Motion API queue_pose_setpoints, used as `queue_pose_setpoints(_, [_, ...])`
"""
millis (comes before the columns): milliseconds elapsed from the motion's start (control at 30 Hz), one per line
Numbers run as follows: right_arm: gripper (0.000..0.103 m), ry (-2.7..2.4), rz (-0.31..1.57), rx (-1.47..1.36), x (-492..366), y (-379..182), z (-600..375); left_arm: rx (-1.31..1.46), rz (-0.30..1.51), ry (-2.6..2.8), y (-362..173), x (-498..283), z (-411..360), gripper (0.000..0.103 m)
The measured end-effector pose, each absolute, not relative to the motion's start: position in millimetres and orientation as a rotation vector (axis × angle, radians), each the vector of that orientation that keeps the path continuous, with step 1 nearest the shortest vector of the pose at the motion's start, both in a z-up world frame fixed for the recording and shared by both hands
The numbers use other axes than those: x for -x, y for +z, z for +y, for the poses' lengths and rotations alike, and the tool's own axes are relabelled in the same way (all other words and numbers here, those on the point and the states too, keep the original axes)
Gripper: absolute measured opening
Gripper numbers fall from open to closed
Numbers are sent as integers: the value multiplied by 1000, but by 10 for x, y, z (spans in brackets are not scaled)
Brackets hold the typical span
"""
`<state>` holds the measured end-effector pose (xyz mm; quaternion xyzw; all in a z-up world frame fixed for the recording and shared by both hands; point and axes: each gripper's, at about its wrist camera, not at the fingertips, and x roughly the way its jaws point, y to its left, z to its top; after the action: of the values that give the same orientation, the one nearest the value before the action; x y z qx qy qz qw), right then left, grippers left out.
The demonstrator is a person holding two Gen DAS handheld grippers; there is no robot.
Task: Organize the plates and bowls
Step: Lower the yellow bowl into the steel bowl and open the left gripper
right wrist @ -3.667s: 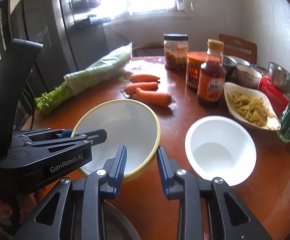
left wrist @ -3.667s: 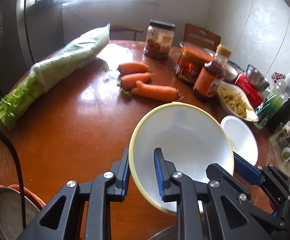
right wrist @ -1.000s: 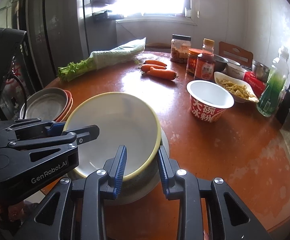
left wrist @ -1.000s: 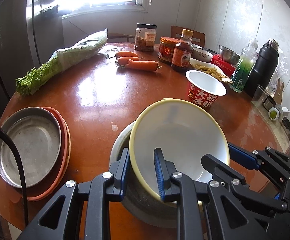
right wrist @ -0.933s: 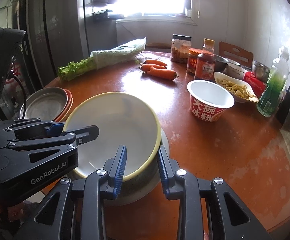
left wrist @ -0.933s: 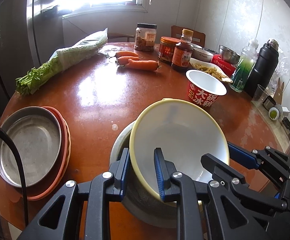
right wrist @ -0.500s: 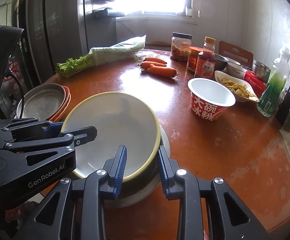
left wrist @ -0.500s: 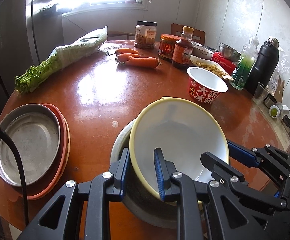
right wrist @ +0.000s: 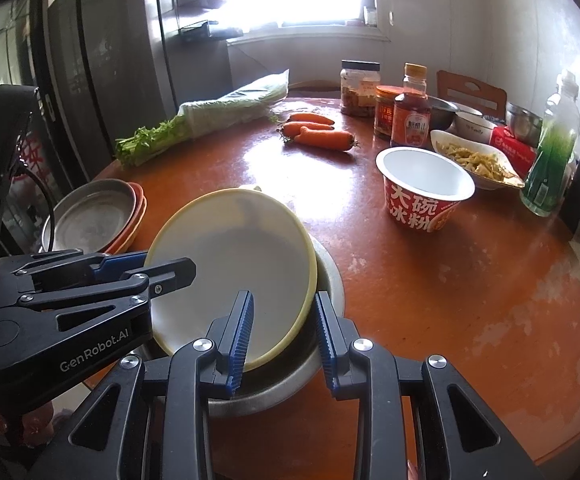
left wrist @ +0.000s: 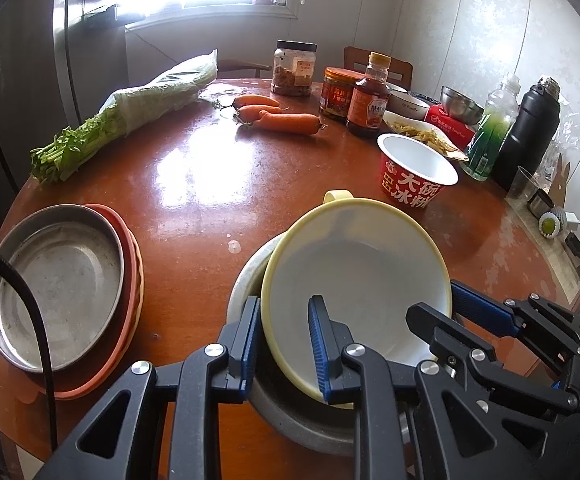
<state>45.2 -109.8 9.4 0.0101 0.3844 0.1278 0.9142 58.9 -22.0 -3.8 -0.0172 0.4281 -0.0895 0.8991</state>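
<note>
A white bowl with a yellow rim sits tilted in the mouth of a grey metal bowl at the near table edge. I cannot tell whether it rests on the metal bowl. My left gripper is shut on its near-left rim and shows in the right wrist view as the left gripper. My right gripper is shut on the near-right rim, one finger inside and one outside; it appears as the right gripper in the left wrist view. A metal plate tops a stack of red plates on the left.
A red instant-noodle cup stands right of centre. Carrots, wrapped celery, jars, a sauce bottle, a dish of food, a green bottle and a black flask line the far and right sides.
Since the oldest frames both grippers have carried the bowl from beside the carrots back to the near edge, over the metal bowl. In the last second nothing has visibly moved.
</note>
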Motion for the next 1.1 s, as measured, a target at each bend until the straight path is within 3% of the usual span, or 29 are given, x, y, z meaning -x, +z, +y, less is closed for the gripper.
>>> queue_pose_setpoints(467, [32, 246, 792, -43, -492, 126, -1143, 36, 882, -189, -8, -591, -189, 26])
queue_pose_setpoints(700, [33, 243, 788, -65, -482, 154, -1207, 35, 867, -193, 70, -542, -195, 38])
queue_pose_setpoints(800, [38, 251, 786, -85, -481, 181, -1234, 37, 851, -195, 128, -514, -181, 44])
queue_pose_setpoints(1100, [46, 234, 768, -131, -470, 312, -1436, 38, 829, -219, 356, -602, -266, 52])
